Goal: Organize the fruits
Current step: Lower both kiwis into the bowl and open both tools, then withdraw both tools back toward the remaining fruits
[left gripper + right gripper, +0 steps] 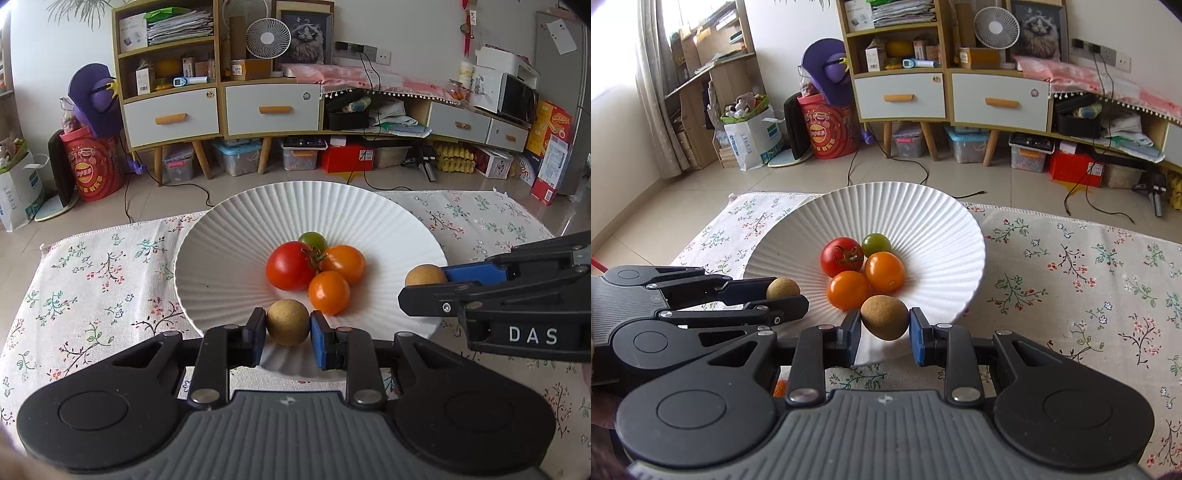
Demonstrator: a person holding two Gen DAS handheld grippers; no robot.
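Tablecloth point(92, 280): floral print, spread under everything; the white plate sits on it.
White plate point(229, 236): ribbed and shallow, the landmark for all below.
Left gripper point(288, 338): over the plate's near rim, jaws closed tight on a brown fruit, one blue pad point(319, 339) pressing each side.
Right gripper point(884, 332): also over the near rim, beside the left one, jaws clamped on a second brown fruit.
Red tomato point(290, 265): at the plate's centre, stem showing, touching the orange ones.
Orange tomatoes: one point(344, 263) right of the red, one point(328, 292) nearer the near rim; the two touch.
Left brown fruit point(288, 322): round and rough-skinned, held just above the plate's near slope; whether it grazes the surface is hard to judge.
Right brown fruit point(885, 317): slightly oval, held just nearer than the orange tomatoes.
Green tomato point(313, 240): smallest, behind the cluster, towards the far rim.
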